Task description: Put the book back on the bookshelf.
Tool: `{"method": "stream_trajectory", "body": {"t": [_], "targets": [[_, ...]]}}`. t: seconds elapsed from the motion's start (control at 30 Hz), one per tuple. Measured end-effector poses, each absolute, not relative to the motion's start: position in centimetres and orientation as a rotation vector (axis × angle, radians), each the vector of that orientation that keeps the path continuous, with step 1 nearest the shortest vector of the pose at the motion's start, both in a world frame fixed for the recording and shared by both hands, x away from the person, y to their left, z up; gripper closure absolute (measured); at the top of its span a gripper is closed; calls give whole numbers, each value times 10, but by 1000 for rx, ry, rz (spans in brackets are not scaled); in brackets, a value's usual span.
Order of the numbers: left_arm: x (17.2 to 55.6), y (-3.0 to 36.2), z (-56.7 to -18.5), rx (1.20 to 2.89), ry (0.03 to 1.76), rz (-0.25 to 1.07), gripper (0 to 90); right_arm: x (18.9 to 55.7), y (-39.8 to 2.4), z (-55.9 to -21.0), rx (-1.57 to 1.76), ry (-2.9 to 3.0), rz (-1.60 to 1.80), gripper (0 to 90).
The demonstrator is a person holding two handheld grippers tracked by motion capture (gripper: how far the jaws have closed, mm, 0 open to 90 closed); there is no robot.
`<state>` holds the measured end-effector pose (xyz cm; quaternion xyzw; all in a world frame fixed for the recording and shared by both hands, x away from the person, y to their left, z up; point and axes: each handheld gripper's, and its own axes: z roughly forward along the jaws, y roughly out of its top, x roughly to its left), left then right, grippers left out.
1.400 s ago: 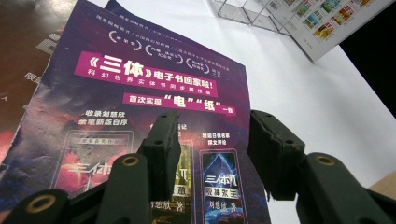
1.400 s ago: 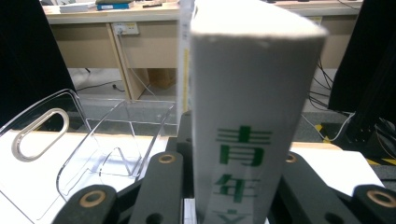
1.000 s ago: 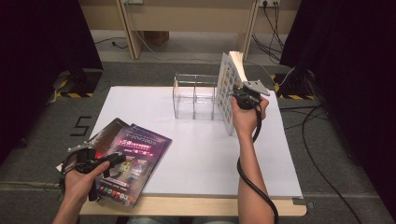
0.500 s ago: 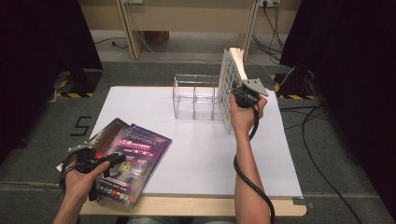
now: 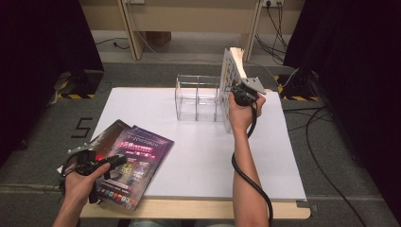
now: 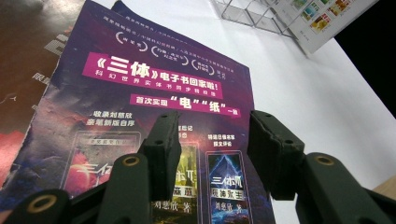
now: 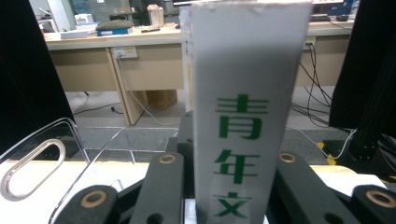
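- Right now the right gripper point(image 5: 238, 91) holds a thick magazine point(image 5: 231, 80) upright by its spine, at the right end of the clear acrylic organizer point(image 5: 197, 97).
- Right gripper view: white spine of the magazine point(image 7: 250, 116) stands between the two black jaws, green Chinese characters running down it; jaws pinch the spine on both sides.
- Magazine cover with a grid of small colour pictures faces the organizer; lower edge is near or on the white tabletop point(image 5: 203, 146), contact can't be told.
- Whether the magazine touches the organizer wall or is just beside it can't be told.
- Organizer is see-through, with divided compartments, at the far middle of the tabletop; its curved clear side panel with an oval handle cutout point(image 7: 32, 168) shows in the right gripper view.
- Left gripper point(image 5: 124, 160) is low at the near left corner, over a purple magazine point(image 5: 137, 163) lying flat.
- Left gripper view: jaws spread apart, nothing between the pads, the purple magazine point(image 6: 154, 93) with pink banner and Chinese print right under them.
- A second dark, brownish magazine point(image 5: 106, 137) lies under and left of the purple one, partly covered.
- Flat magazines are well apart from the organizer.
- Right forearm reaches across the tabletop, black cable point(image 5: 248, 177) trailing along it.
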<state>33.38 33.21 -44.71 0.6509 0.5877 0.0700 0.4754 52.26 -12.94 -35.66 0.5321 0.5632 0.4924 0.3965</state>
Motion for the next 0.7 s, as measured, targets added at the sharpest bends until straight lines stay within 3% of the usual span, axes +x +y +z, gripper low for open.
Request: {"method": "stream_trajectory", "body": {"t": [0.7], "targets": [[333, 328, -447, 1600, 1430, 171, 532, 520, -137, -363, 1301, 1440, 1208, 731]]}}
